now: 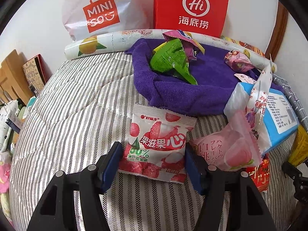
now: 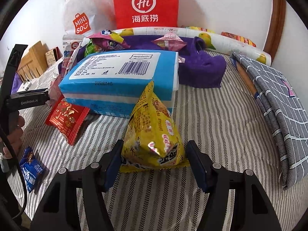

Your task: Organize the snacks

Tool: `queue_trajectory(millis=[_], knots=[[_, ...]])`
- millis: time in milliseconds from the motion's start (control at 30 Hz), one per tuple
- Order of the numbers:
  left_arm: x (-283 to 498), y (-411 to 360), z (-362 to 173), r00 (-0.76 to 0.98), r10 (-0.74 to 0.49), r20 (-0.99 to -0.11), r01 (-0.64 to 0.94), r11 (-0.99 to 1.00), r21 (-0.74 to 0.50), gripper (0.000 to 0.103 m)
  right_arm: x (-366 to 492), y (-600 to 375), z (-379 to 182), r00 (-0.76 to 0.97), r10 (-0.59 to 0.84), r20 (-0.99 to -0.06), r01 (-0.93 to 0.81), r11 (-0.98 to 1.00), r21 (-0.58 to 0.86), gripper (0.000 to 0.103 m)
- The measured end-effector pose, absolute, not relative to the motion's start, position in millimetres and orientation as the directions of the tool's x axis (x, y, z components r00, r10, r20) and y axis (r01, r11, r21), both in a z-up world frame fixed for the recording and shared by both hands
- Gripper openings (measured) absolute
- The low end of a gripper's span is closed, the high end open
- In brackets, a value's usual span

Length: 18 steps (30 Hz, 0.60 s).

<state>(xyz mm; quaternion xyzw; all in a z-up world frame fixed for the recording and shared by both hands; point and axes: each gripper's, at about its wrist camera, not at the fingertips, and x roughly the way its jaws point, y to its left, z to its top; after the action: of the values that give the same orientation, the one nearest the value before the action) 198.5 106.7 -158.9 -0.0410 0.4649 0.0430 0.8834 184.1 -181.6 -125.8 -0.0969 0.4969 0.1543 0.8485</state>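
Observation:
In the left wrist view, my left gripper [image 1: 152,163] stands open around a white and pink lychee snack packet [image 1: 156,142] lying on the striped cloth; the blue pads flank its lower sides. A pink peach packet [image 1: 227,150] lies just right of it. In the right wrist view, my right gripper [image 2: 154,163] stands open around a yellow snack bag [image 2: 154,132], which stands upright between the pads. Behind it lies a blue tissue pack [image 2: 119,77]. A purple towel [image 1: 192,84] holds a green packet [image 1: 171,59] and a pink wrapped sweet [image 1: 238,61].
A red packet [image 2: 66,119] and a small blue packet [image 2: 31,169] lie left of the yellow bag. A red Hi paper bag [image 2: 146,3] and a Miniso bag [image 2: 82,19] stand at the wall. A folded grey checked cloth [image 2: 279,105] lies at the right. A fruit-print roll [image 1: 115,42] lies behind the towel.

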Motion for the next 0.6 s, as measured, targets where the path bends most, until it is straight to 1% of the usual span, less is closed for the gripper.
queue_trajectory(millis=[133, 233, 400, 600], knots=[[197.7, 108.0, -158.4, 0.566, 0.036, -0.824, -0.117, 0.992, -0.038, 0.060, 185.3, -181.6, -126.2, 0.454, 0.168, -0.875, -0.357, 0.934, -0.006, 0.065], [195.6, 112.1, -157.1, 0.576, 0.014, -0.818, -0.117, 0.991, -0.066, 0.057, 186.0, -181.7, -126.5, 0.458, 0.166, -0.873, -0.357, 0.934, -0.009, 0.065], [193.5, 118.3, -155.5, 0.588, -0.018, -0.809, -0.120, 0.987, -0.109, 0.056, 186.0, -181.3, -126.0, 0.465, 0.163, -0.870, -0.357, 0.934, -0.016, 0.065], [193.4, 117.7, -154.9, 0.580, -0.013, -0.815, -0.116, 0.988, -0.099, 0.056, 181.8, -180.7, -122.9, 0.488, 0.158, -0.858, -0.355, 0.934, -0.030, 0.064]])
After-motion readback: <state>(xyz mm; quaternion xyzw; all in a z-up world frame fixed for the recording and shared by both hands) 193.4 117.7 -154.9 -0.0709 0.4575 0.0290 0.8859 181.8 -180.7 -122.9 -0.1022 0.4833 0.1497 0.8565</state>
